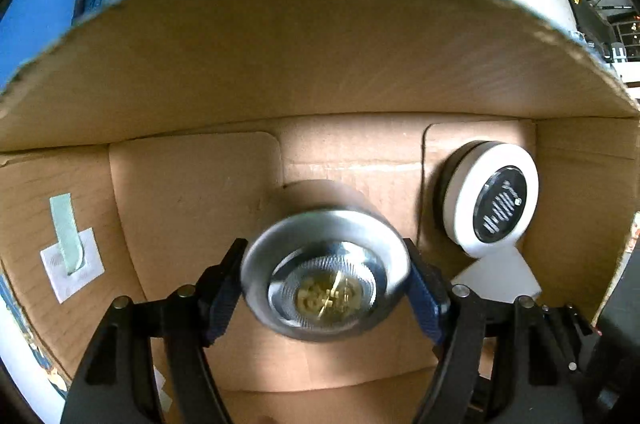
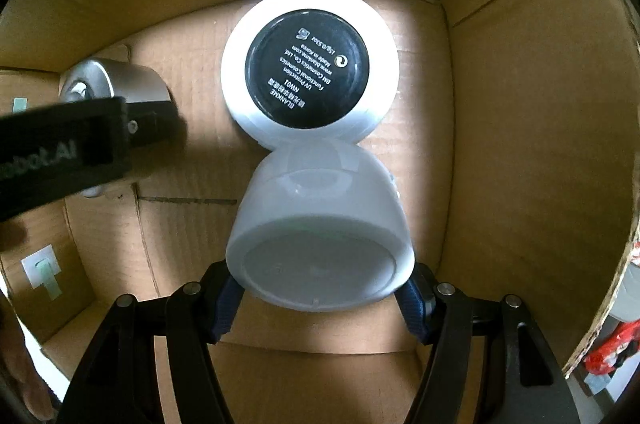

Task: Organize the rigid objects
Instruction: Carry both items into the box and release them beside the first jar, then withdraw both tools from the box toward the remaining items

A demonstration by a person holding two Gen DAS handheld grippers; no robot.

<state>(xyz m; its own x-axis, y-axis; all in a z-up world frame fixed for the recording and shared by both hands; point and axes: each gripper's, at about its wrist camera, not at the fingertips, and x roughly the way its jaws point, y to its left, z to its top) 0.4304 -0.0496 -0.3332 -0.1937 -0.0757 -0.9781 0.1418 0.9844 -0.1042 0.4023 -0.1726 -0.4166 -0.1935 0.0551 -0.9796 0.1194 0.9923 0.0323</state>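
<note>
Both wrist cameras look closely down along their fingers into the cardboard box; both views share the white compact at the far-right corner.

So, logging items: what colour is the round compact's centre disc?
Black with white print; right wrist view.

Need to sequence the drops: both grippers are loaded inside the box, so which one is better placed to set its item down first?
Probably right. The right gripper holds the white jar touching the white compact in the box's corner; the left gripper holds its silver container mid-box.
</note>
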